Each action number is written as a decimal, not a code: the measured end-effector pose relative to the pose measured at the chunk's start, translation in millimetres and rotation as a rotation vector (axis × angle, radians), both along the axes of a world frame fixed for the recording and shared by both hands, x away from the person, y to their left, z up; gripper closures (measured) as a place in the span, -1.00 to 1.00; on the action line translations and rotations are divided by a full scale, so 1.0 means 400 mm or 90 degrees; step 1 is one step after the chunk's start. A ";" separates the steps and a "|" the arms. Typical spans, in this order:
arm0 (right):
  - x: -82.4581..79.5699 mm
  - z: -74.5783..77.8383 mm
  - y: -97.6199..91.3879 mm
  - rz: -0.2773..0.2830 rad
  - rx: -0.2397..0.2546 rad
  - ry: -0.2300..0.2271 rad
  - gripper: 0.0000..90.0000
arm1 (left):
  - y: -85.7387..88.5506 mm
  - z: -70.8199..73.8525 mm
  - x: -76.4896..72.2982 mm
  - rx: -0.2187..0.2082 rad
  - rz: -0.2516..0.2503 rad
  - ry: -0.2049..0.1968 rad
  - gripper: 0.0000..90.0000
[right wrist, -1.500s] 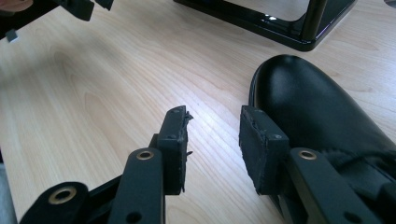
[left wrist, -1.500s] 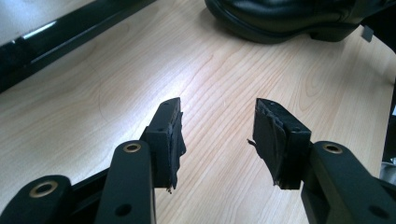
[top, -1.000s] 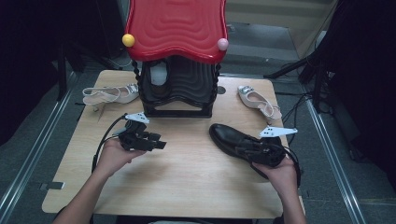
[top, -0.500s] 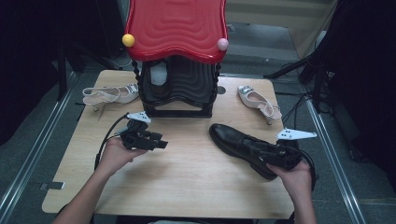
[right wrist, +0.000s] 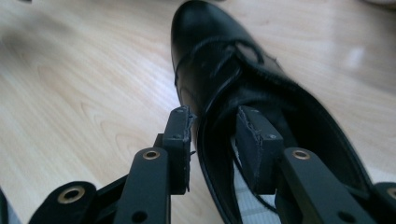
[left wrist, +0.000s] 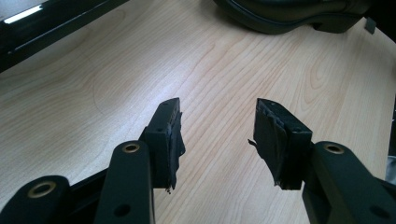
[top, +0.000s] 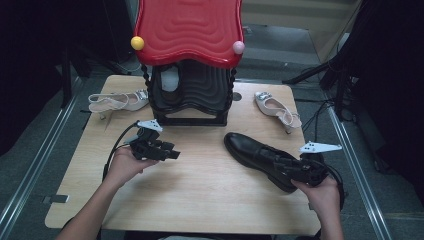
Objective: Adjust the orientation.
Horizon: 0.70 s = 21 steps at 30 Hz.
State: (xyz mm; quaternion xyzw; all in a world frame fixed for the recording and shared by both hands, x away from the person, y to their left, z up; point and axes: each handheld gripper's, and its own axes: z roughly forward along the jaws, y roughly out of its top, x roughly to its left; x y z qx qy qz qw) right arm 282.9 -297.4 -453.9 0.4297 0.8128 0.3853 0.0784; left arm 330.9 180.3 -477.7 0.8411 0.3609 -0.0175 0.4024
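Note:
A black leather shoe (top: 250,149) lies on the wooden table (top: 200,195), toe toward the rack, heel at the right front. My right gripper (top: 283,165) reaches into its heel end. In the right gripper view (right wrist: 212,126) one jaw stands outside the shoe's (right wrist: 210,51) side wall and the other inside the opening. The jaws have just been closing, and a gap still shows on both sides of the wall. My left gripper (top: 171,153) is held over the table's left half, open with nothing between its jaws (left wrist: 217,128). The shoe's sole (left wrist: 289,16) lies ahead of it.
A black shoe rack with a wavy red roof (top: 190,35) stands at the table's back middle. A pale heeled sandal (top: 117,100) lies to its left and another (top: 275,107) to its right. Metal rails run along the floor on both sides.
The right hand and its gripper have slid to the right along the shoe toward its heel. The shoe and the left hand have stayed put.

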 end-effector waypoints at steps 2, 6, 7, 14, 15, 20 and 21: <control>0.002 -0.006 0.001 0.005 -0.012 0.017 0.48 | 0.002 0.001 0.000 -0.001 0.001 -0.001 0.16; 0.007 -0.017 0.014 0.011 -0.020 0.018 0.47 | 0.001 -0.001 0.001 -0.001 0.000 -0.001 0.16; 0.009 -0.019 0.026 0.011 -0.024 0.012 0.47 | -0.001 -0.002 0.001 -0.001 0.001 0.000 0.16; 0.044 -0.050 0.083 0.011 -0.064 0.020 0.44 | -0.002 -0.002 -0.001 -0.002 0.004 -0.001 0.14; 0.051 -0.055 0.089 0.013 -0.060 0.026 0.47 | -0.001 -0.002 -0.002 -0.003 0.005 0.000 0.14; 0.069 -0.054 0.098 0.012 -0.026 0.067 0.75 | 0.001 -0.002 -0.006 0.003 0.009 0.000 0.11; 0.071 -0.052 0.097 0.012 -0.016 0.077 0.78 | 0.002 -0.002 -0.007 0.004 0.011 -0.003 0.11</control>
